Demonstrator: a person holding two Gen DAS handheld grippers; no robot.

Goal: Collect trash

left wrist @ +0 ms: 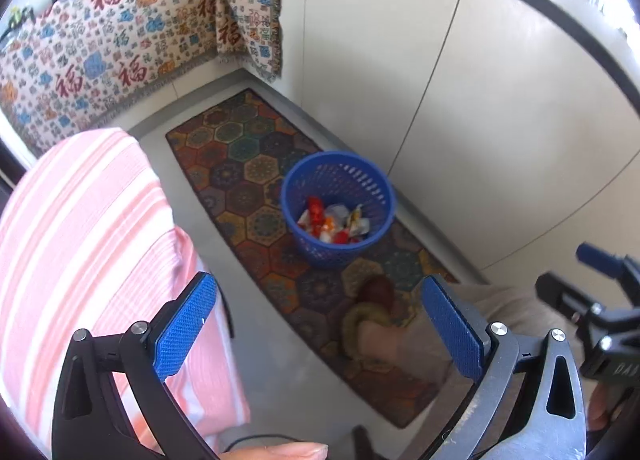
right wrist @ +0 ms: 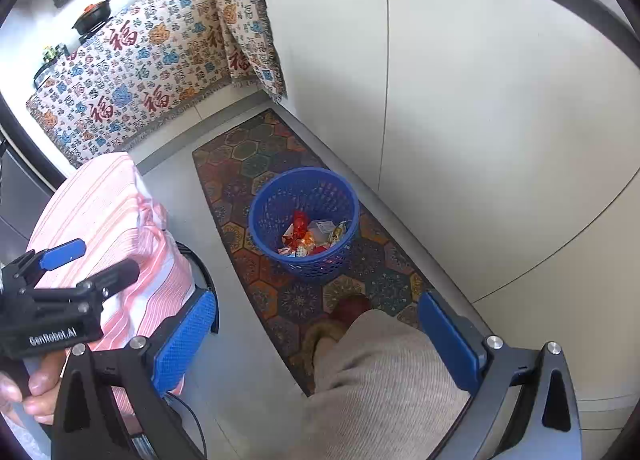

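While both claws stand wide with nothing between their blue pads, the left claw (left wrist: 316,334) and the right claw (right wrist: 316,336) hang above the floor, pointing steeply down toward the blue mesh wastebasket (left wrist: 338,206) on the patterned hexagon runner (left wrist: 240,164). Crumpled wrappers (left wrist: 334,222), the collected trash, lie inside at its bottom. My judgement is that the drop is done, so the sensible move is a sweep for stray pieces before reaching anywhere, keeping clear of the pink striped cloth (left wrist: 80,240) draped just beside the left claw. No loose litter shows on the runner. A trouser leg (right wrist: 380,380) and slipper (right wrist: 348,310) cover its near end, and the basket wall hides whatever lies lower down.
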